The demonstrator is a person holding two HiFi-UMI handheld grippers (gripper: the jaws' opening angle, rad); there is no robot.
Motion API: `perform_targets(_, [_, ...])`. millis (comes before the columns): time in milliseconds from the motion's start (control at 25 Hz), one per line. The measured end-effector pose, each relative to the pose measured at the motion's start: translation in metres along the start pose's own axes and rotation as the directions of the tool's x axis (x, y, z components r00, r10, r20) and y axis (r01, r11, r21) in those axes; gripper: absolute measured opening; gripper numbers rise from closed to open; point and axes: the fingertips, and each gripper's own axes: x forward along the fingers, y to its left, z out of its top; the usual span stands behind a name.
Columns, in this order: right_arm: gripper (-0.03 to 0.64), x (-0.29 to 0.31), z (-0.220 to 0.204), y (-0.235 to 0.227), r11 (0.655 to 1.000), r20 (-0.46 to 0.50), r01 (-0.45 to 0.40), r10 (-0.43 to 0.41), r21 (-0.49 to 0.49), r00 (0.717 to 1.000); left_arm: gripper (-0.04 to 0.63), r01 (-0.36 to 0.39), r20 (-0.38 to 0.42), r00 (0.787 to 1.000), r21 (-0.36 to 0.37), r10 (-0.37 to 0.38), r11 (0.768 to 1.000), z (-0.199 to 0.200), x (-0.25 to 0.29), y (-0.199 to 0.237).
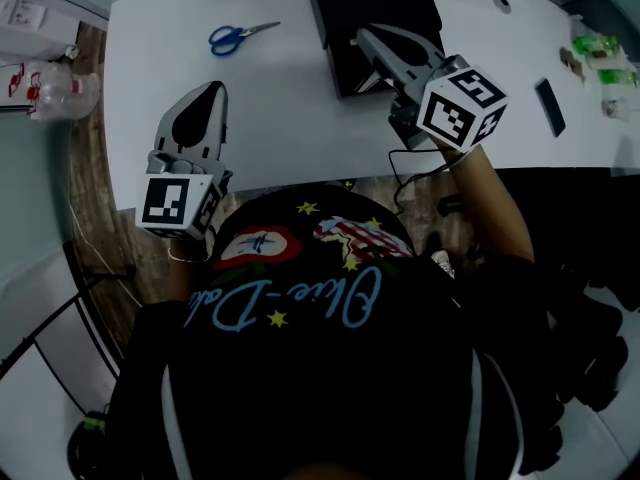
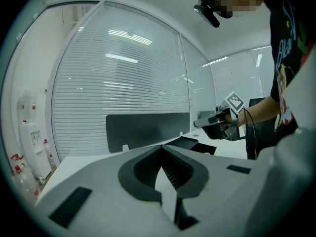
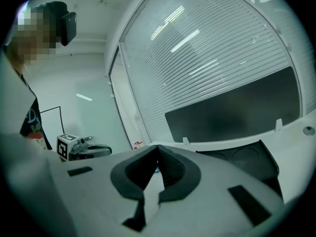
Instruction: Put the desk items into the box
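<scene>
Head view shows us the scissors [image 1: 238, 36] toward the far left corner of the tabletop [image 1: 290, 118], straight beyond our left claw [image 1: 214, 88], which sits clenched on nothing by the near edge. Their long axis runs roughly along the far edge, blue handles left, blades pointing right toward the box [image 1: 400, 8] at the far middle. Our right claw [image 1: 364, 36], also clenched and empty, hangs over that box, so we judge the left hand nearer.

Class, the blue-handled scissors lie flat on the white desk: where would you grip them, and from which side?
Probably the scissors at the narrow neck between loops and blades, from above, jaws across it: they lie flat and closed.
</scene>
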Motion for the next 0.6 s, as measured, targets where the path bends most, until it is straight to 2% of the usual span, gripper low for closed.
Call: perform_targets(600, [0.008,0.02,0.013,0.012,0.997,-0.004,-0.048,0.048,-0.061,0.999,0.008,-0.059,0.008,0.998,-0.025,0.06,0.998,0.001,-0.009,0.011])
